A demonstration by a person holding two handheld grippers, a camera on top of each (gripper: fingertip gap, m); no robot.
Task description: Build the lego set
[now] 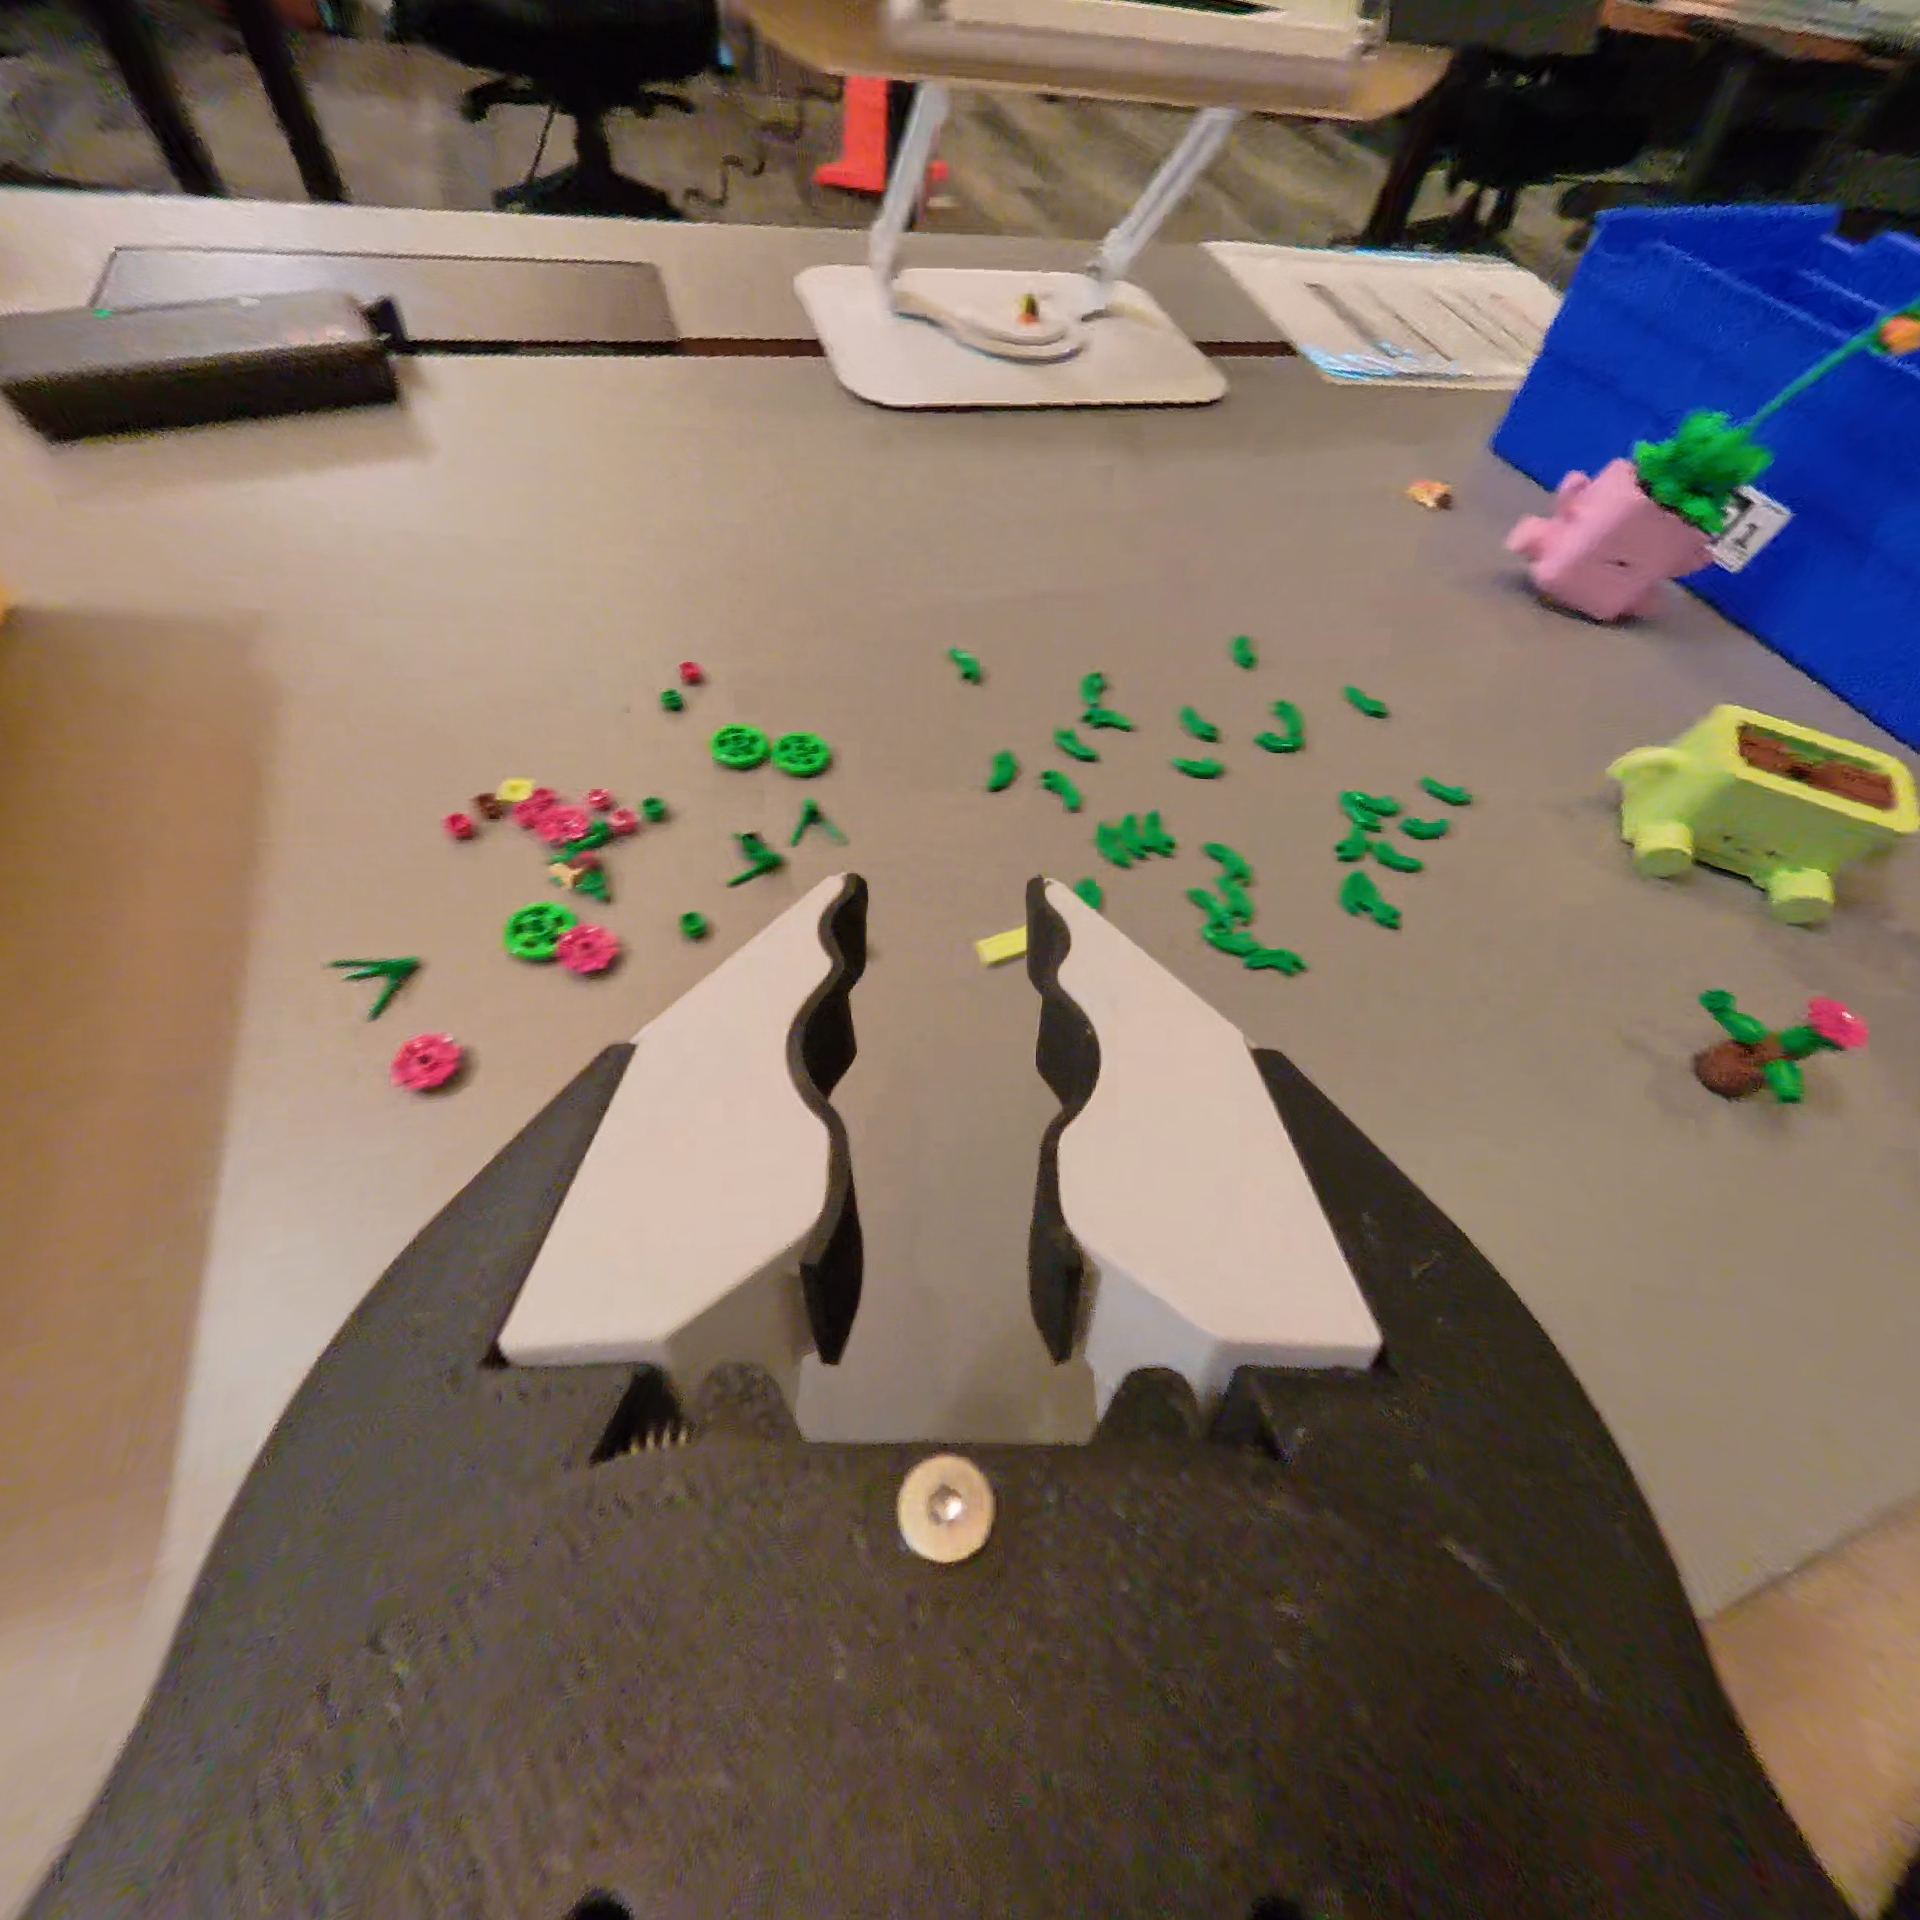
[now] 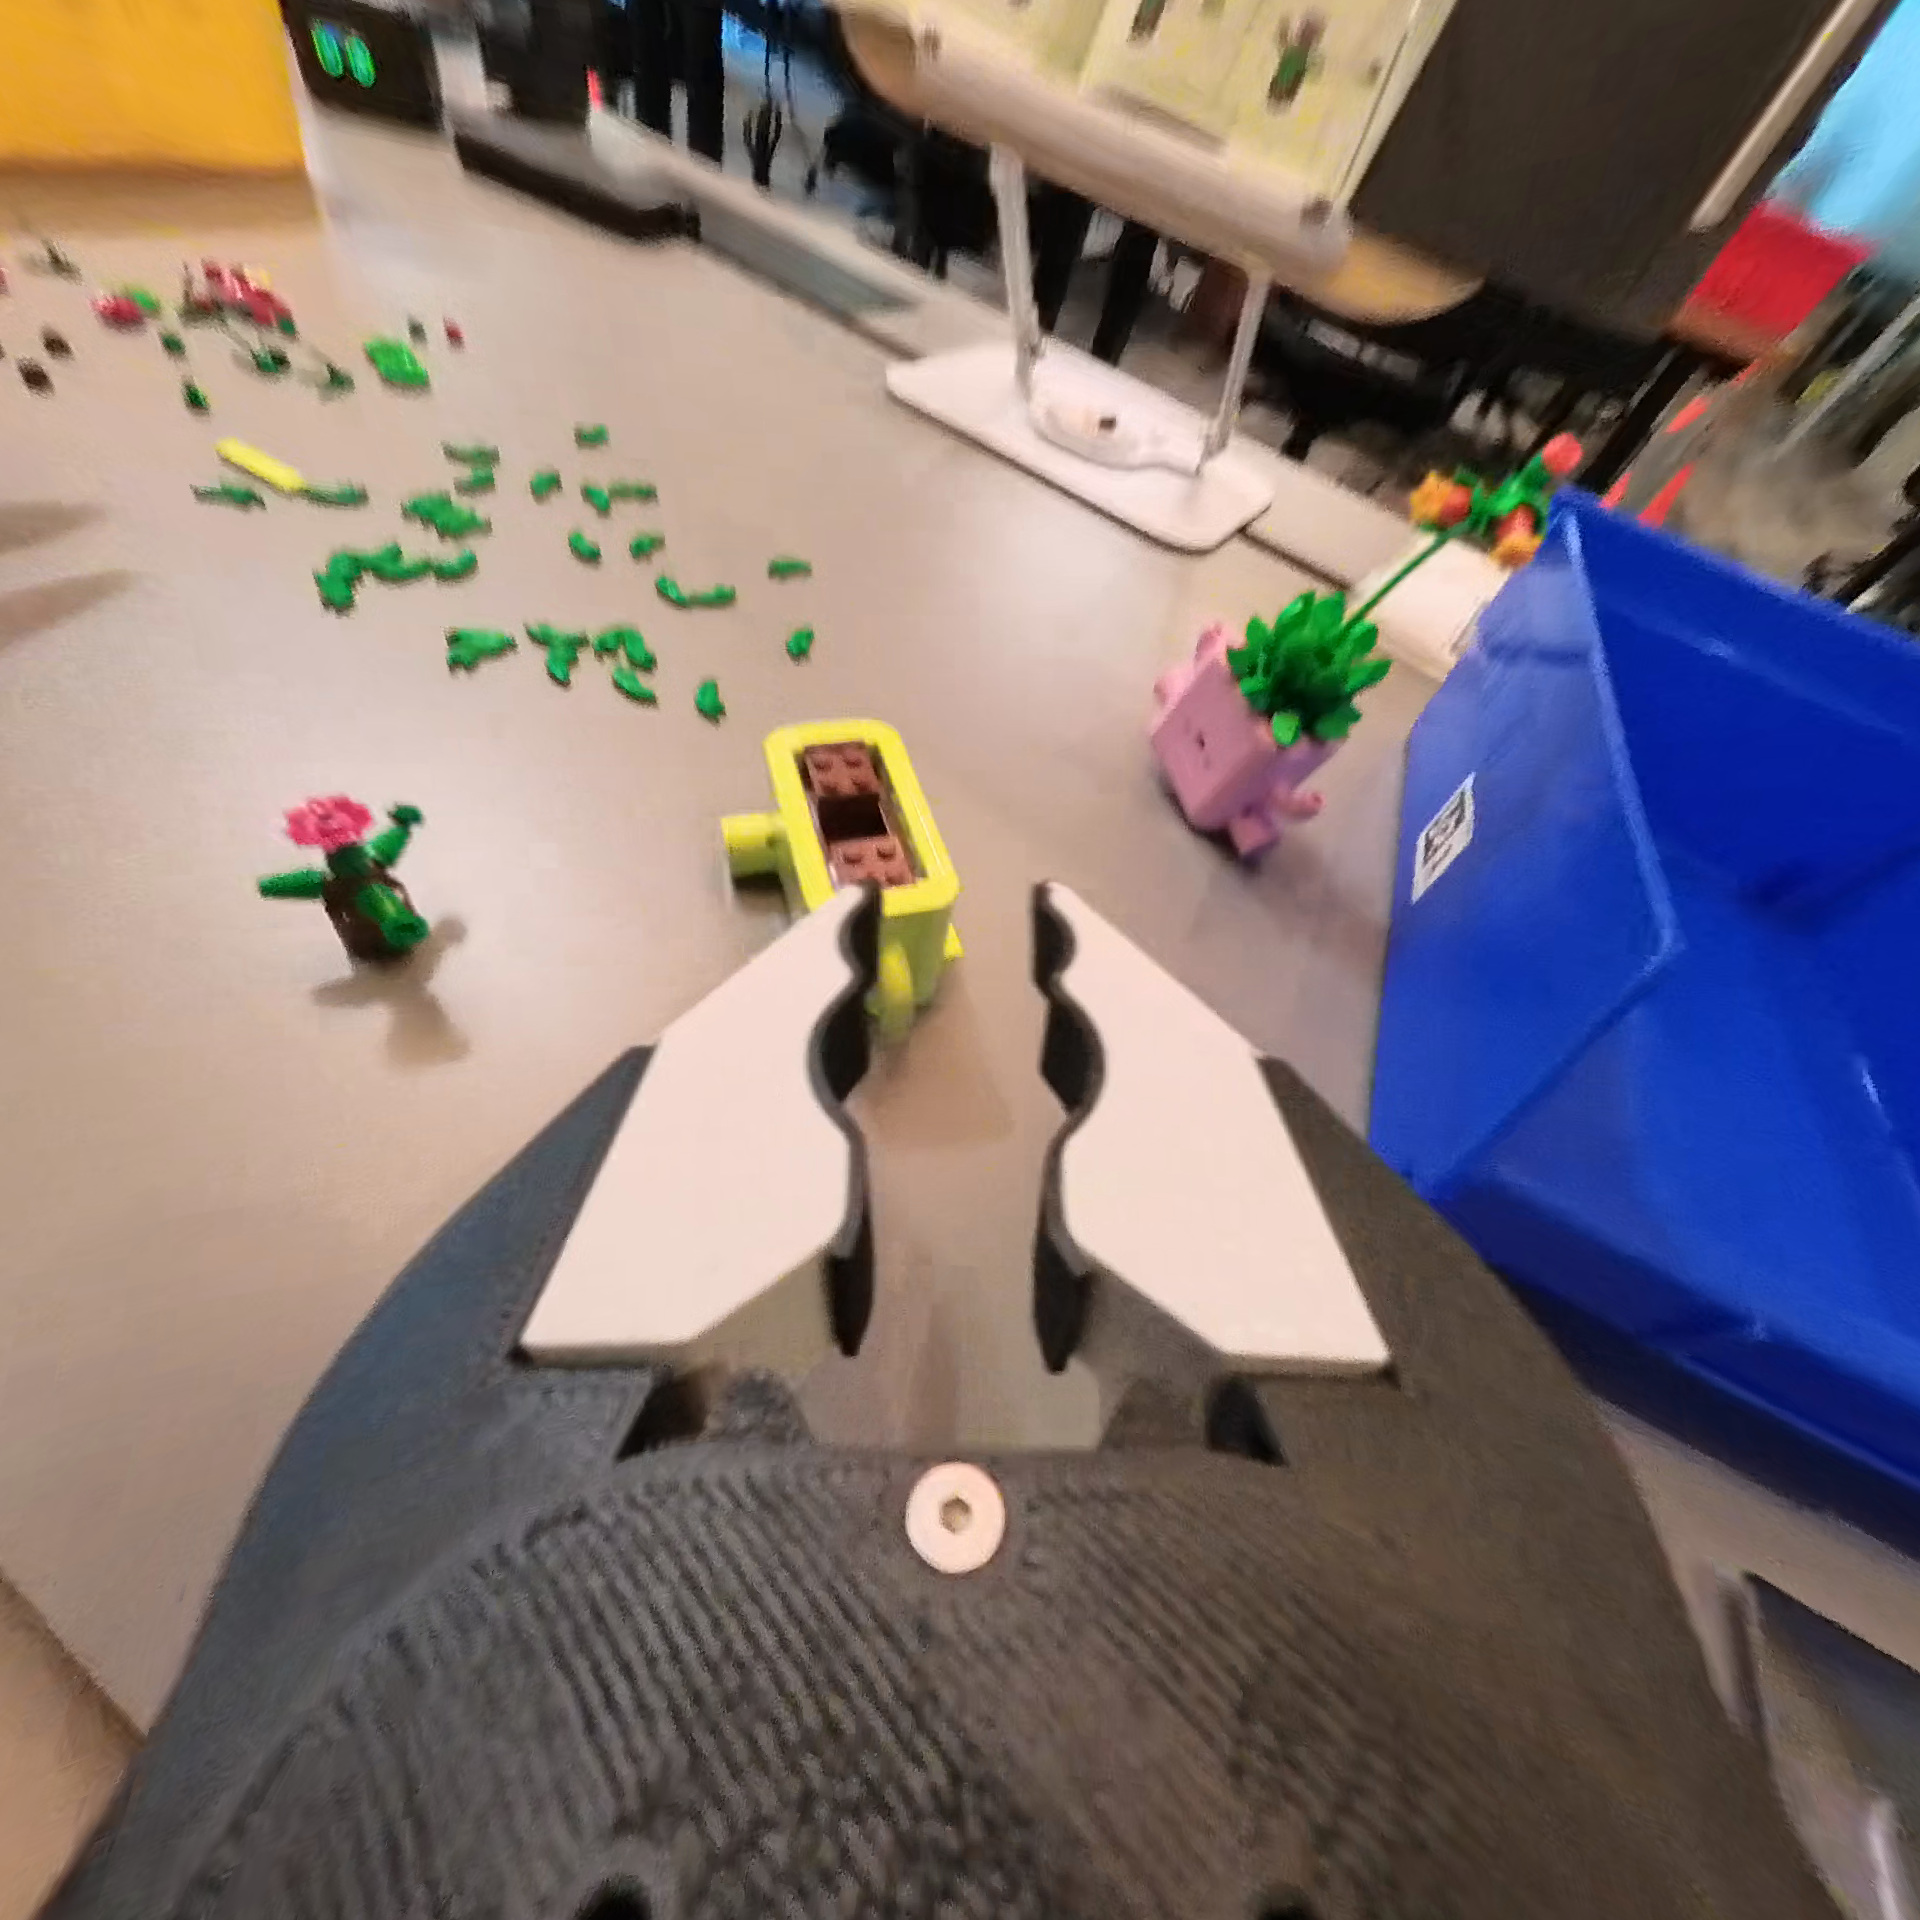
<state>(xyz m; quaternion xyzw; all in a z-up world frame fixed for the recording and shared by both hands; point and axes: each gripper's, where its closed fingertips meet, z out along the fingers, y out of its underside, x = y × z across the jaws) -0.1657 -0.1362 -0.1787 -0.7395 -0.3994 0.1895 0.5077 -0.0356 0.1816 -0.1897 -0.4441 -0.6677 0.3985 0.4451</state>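
My left gripper (image 1: 945, 888) is open and empty above the grey table, with loose green leaf pieces (image 1: 1226, 831) ahead to the right and pink and green flower pieces (image 1: 561, 831) ahead to the left. A small yellow-green piece (image 1: 1000, 948) lies by its right fingertip. My right gripper (image 2: 951, 899) is open and empty, just behind the lime-green planter with brown studs inside (image 2: 862, 821), which also shows in the left wrist view (image 1: 1766, 805). A small brown-based plant with a pink flower (image 2: 353, 873) stands to the left. A pink pot with green leaves (image 2: 1247, 727) stands at the right.
A blue bin (image 2: 1662, 935) stands close on the right, beside the pink pot. A white stand's base (image 1: 1018, 332) sits at the table's back, with a black box (image 1: 197, 353) at the back left. A tan surface (image 1: 104, 935) borders the left edge. Spacing between my two grippers at the tips: around 35 cm. Between my left fingertips and the small yellow-green piece (image 1: 1000, 948) there is roughly 9 cm. Seen from the right wrist view (image 2: 236, 455) as well.
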